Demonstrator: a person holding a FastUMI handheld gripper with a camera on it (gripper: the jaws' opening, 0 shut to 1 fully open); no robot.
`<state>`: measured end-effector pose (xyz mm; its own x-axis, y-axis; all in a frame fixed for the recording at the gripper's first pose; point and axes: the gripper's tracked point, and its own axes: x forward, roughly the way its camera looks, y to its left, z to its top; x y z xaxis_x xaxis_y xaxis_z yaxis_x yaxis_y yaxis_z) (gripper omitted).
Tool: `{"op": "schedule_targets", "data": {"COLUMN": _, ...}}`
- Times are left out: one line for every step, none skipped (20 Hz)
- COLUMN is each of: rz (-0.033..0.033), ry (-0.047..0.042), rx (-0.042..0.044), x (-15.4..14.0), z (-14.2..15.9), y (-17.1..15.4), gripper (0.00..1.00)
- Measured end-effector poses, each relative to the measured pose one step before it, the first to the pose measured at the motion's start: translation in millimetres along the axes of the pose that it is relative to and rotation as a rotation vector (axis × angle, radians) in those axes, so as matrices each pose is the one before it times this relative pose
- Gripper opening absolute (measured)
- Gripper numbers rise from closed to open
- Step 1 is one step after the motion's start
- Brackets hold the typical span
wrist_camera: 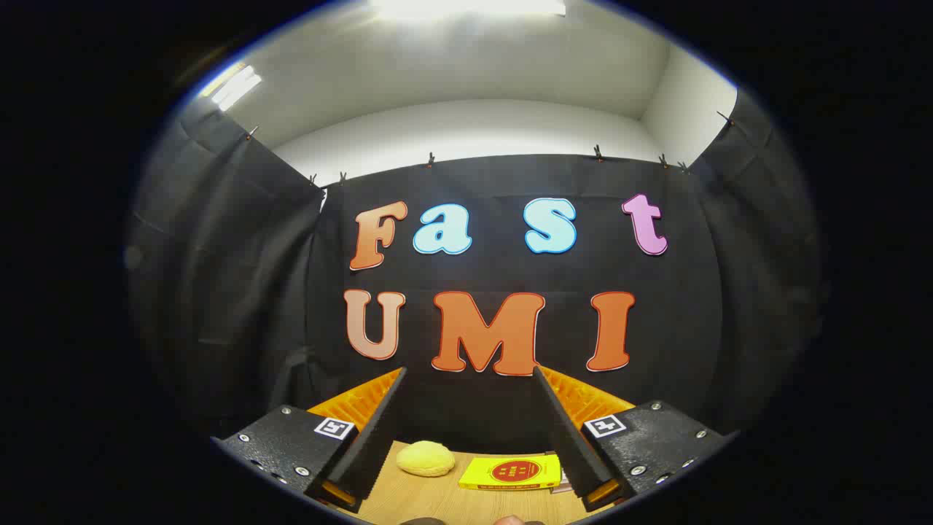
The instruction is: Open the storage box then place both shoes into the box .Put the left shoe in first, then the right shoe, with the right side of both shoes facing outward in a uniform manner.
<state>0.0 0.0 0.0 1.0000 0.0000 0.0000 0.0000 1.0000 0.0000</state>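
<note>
Gripper (466, 430) is hanging above the table (437, 499), fingers spread wide apart, gripping nothing. Both fingers (372, 437) are angling up and forward, tips pointing at the cloth wall (496, 408), with nothing sitting between them but open air.

Table is lying low beneath the fingers, a light wood surface. Two small rounded shapes are peeking in at its nearest edge; too little is showing to tell what they are.

Just ahead, between the fingers and a bit below them, a yellow lump (425, 459) is resting on the table, rounded and soft-looking, sitting closer to the left finger. Beside it, toward the right finger, a flat yellow packet (510, 472) with a red round mark is lying on the table, its far end nearly tucking under the right finger. Lump and packet are sitting near each other, not touching.

Beyond them the cloth wall is hanging at the table's far edge, clipped along its top.

Shoes and storage box: can't tell where they are from this view.
</note>
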Motion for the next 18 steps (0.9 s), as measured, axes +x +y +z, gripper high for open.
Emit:
{"op": "schedule_targets", "data": {"rz": 0.00684, "ry": 0.00081, "rx": -0.00309, "x": 0.35, "z": -2.02, "y": 2.92, "gripper": 0.99}}
{"op": "schedule_targets", "data": {"rz": 0.00298, "ry": 0.00063, "rx": -0.00443, "x": 1.0, "z": -0.83, "y": 0.96, "gripper": 0.99}}
{"op": "schedule_targets", "data": {"rz": 0.00106, "ry": 0.00186, "rx": -0.00521, "x": 0.31, "z": -1.6, "y": 1.0, "gripper": 0.99}}
{"op": "schedule_targets", "data": {"rz": -0.00021, "ry": 0.00112, "rx": -0.00338, "x": 0.88, "z": -1.84, "y": 0.48, "gripper": 0.99}}
{"op": "schedule_targets", "data": {"rz": 0.00271, "ry": 0.00441, "rx": -0.00221, "x": 1.03, "z": -2.82, "y": 1.31, "gripper": 0.99}}
{"op": "schedule_targets", "data": {"rz": 0.00421, "ry": 0.00684, "rx": -0.00144, "x": 1.23, "z": -2.74, "y": 3.53, "gripper": 0.99}}
{"op": "schedule_targets", "data": {"rz": 0.00364, "ry": 0.0061, "rx": 0.00042, "x": -0.32, "z": -0.85, "y": -0.88, "gripper": 0.99}}
{"op": "schedule_targets", "data": {"rz": 0.00141, "ry": 0.00635, "rx": -0.00029, "x": 0.49, "z": -1.5, "y": 0.72, "gripper": 0.99}}
{"op": "schedule_targets", "data": {"rz": 0.00163, "ry": 0.00541, "rx": -0.00038, "x": 1.04, "z": -2.03, "y": 1.8, "gripper": 0.99}}
{"op": "schedule_targets", "data": {"rz": 0.00184, "ry": 0.0055, "rx": -0.00058, "x": 1.25, "z": -2.03, "y": 1.69, "gripper": 0.99}}
{"op": "schedule_targets", "data": {"rz": 0.00459, "ry": 0.00621, "rx": 0.00076, "x": 1.4, "z": -2.81, "y": 4.06, "gripper": 0.99}}
{"op": "schedule_targets", "data": {"rz": 0.00861, "ry": 0.00559, "rx": 0.00223, "x": 1.31, "z": -1.98, "y": 4.35, "gripper": 0.99}}
{"op": "schedule_targets", "data": {"rz": 0.00715, "ry": -0.00113, "rx": -0.00047, "x": 3.88, "z": 0.4, "y": 6.9, "gripper": 0.99}}
{"op": "schedule_targets", "data": {"rz": 0.00521, "ry": -0.00385, "rx": -0.00266, "x": 2.02, "z": 0.9, "y": 2.68, "gripper": 0.99}}
{"op": "schedule_targets", "data": {"rz": 0.0043, "ry": -0.00184, "rx": -0.00388, "x": 2.26, "z": -1.34, "y": 2.64, "gripper": 0.99}}
{"op": "schedule_targets", "data": {"rz": 0.00387, "ry": 0.00122, "rx": -0.00098, "x": 1.93, "z": -1.25, "y": 2.71, "gripper": 0.99}}
{"op": "schedule_targets", "data": {"rz": 0.0068, "ry": 0.00202, "rx": 0.00189, "x": 1.57, "z": -3.52, "y": 2.99, "gripper": 0.99}}
{"op": "schedule_targets", "data": {"rz": 0.00701, "ry": 0.00328, "rx": 0.00106, "x": 2.79, "z": -2.92, "y": 3.29, "gripper": 0.99}}
